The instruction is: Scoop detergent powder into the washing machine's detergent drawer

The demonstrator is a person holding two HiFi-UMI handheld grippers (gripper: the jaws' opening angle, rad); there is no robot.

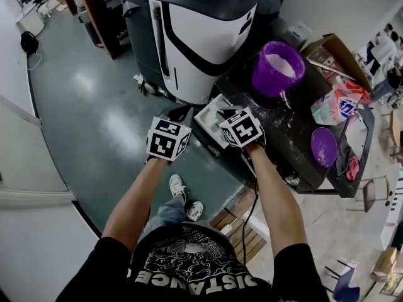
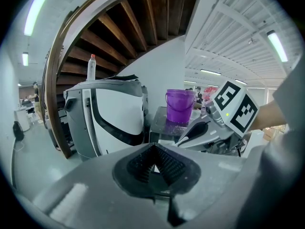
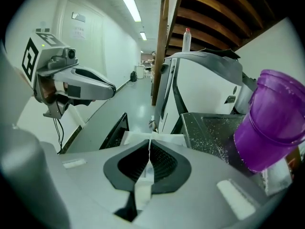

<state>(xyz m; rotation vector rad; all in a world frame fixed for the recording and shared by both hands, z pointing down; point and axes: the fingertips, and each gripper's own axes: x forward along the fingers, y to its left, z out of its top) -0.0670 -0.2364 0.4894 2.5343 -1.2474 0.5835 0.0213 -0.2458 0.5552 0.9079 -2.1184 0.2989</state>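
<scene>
Grey and black-lined, the left tongs [image 2: 154, 147] are pressed together on nothing. The right tongs [image 3: 149, 142], likewise closed and empty, sit just at the pulled-out white drawer [image 3: 171, 136]. The powder [image 1: 281, 61] lies in the purple bucket [image 1: 267, 77] on the dark desk [image 1: 296, 128], with a small purple cup [image 1: 323, 146] further along. Scooping well probably means gripping that cup firmly by its rim, carrying it level, and tipping it low over the drawer, since grains dust the desk.

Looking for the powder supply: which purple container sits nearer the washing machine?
The tall bucket, with white powder inside, right beside the machine. The small bowl lies farther right.
</scene>
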